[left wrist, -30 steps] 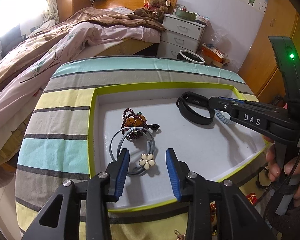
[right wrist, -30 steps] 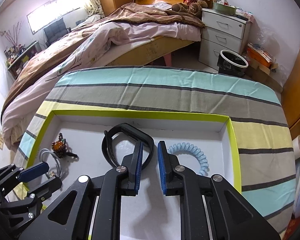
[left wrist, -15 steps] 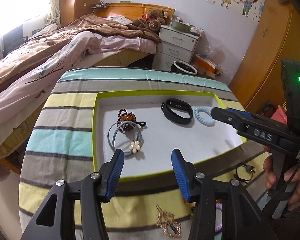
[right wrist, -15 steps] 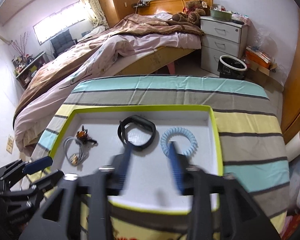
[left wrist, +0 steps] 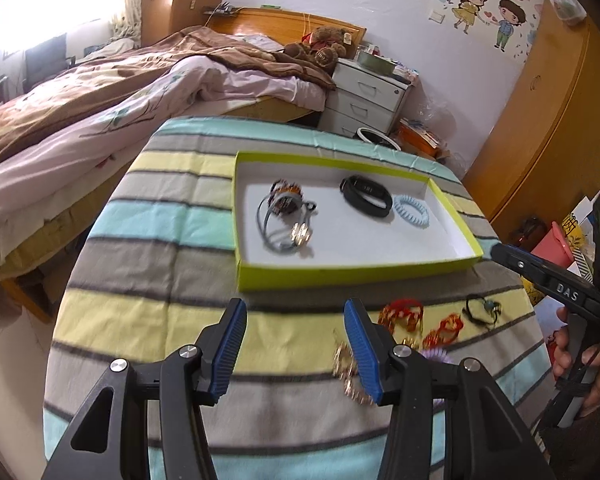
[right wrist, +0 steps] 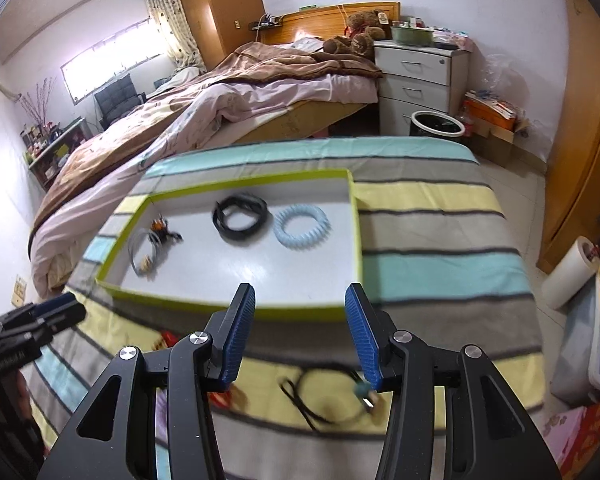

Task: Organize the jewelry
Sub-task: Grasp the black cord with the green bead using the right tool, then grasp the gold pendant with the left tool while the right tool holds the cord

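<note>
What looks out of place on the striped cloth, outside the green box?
Several pieces lie loose on the striped cloth in front of the green box: red bracelets, a gold piece and a black cord bracelet. Nothing looks damaged or spilled.

The letters "DAS" are printed in white on the black body of the right gripper, seen from the left wrist. No other text can be read.
</note>
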Available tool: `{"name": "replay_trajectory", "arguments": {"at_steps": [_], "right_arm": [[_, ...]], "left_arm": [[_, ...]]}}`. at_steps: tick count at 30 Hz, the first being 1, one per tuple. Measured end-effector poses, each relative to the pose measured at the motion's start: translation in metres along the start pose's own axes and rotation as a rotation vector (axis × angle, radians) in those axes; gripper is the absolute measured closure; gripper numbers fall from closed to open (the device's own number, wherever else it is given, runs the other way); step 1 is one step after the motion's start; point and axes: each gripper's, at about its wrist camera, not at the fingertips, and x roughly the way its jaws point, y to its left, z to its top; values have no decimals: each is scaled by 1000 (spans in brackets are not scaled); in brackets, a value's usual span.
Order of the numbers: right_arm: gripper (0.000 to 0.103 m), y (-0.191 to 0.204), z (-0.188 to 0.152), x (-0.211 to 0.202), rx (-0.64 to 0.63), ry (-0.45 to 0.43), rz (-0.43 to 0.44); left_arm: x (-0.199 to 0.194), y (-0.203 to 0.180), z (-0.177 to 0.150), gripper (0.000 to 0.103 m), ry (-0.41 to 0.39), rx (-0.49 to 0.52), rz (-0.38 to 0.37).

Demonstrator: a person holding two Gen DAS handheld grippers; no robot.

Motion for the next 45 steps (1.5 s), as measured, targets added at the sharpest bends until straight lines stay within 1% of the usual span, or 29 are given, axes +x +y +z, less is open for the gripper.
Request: {"name": "replay_trajectory", "arguments": {"at_steps": [3, 6, 11, 15, 18, 22, 23, 25, 26, 27, 28, 30, 32, 33, 39, 45], "right_arm": [[55, -14, -13, -3, 11, 17, 18], [55, -25, -22, -2, 18, 39, 14], [55, -39, -42, 4, 45, 85, -19], [55, -37, -49, 6, 33, 76, -31], [55, -33, -51, 9, 16, 80, -60], [55, -30, -55, 8, -19, 78, -65], [56, -29, -56, 8, -28, 82, -69], [65, -26, -58, 10, -41, 88, -74], [66, -27, -58, 11, -43, 92, -69], [70, -26, -59, 12, -45, 95, -68], [76, -26, -59, 12, -50, 95, -76], [82, -25, -60, 12, -64, 92, -90], [83, -26, -60, 12, -62, 93, -89], [86, -26, -61, 12, -63, 91, -92], [86, -27, -62, 7, -54, 67, -93], [86, -34, -61, -11, -8, 9, -82]], "left_arm": [[-1, 6, -12, 53, 13, -11, -5], [-1, 11, -25, 53, 30, -27, -16], [-1, 15, -35, 53, 44, -37, -12], [-2, 15, -40, 52, 50, -46, -16], [-1, 12, -41, 52, 54, -40, -15], [-1, 9, -42, 52, 60, -37, -16], [0, 8, -43, 52, 63, -36, -15], [0, 6, -43, 52, 65, -34, -19], [1, 6, -43, 52, 67, -33, -19], [1, 5, -43, 52, 69, -32, -18], [1, 3, -43, 52, 71, -30, -17], [2, 1, -43, 52, 74, -29, -14], [3, 0, -43, 52, 76, -26, -16], [4, -2, -43, 52, 79, -25, -16], [11, -13, -43, 52, 97, -6, -24], [17, -27, -41, 52, 105, 15, -25]]}}
